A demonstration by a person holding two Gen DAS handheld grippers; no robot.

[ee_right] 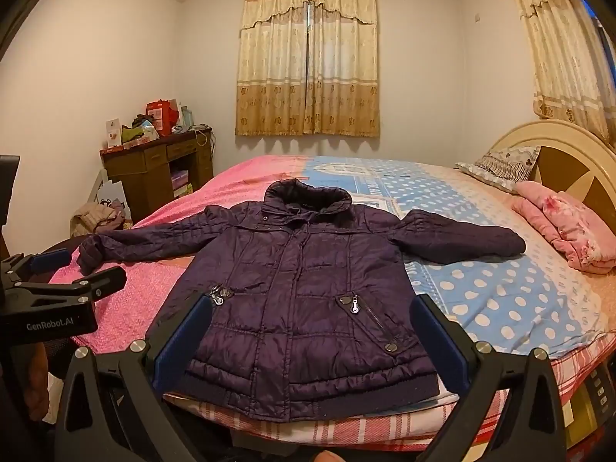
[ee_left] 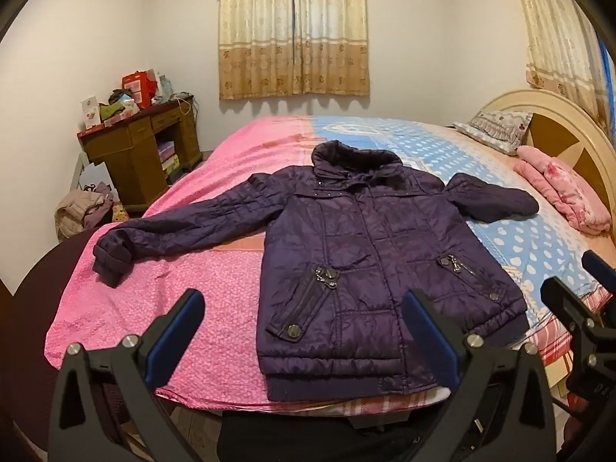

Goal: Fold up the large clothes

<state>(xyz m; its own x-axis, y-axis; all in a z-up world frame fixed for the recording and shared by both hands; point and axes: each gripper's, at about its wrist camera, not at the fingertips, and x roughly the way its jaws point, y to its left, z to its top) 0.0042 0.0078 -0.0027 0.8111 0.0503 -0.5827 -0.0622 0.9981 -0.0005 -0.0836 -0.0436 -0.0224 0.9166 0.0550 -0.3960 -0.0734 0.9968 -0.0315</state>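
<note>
A dark purple quilted jacket (ee_left: 369,246) lies flat and face up on the bed (ee_left: 184,300), collar away from me, both sleeves spread out to the sides. It also shows in the right wrist view (ee_right: 304,300). My left gripper (ee_left: 304,304) is open and empty, held above the jacket's hem at the bed's near edge. My right gripper (ee_right: 312,312) is open and empty, also over the hem, to the right of the left one. The left gripper (ee_right: 77,265) shows at the left edge of the right wrist view, and the right gripper (ee_left: 577,273) shows at the right edge of the left wrist view.
The bed has a pink cover on the left and a blue dotted sheet (ee_right: 500,292) on the right. A folded pink blanket (ee_right: 569,231) and a pillow (ee_right: 504,165) lie by the headboard. A wooden desk (ee_right: 154,165) with clutter stands at the left wall, clothes piled below.
</note>
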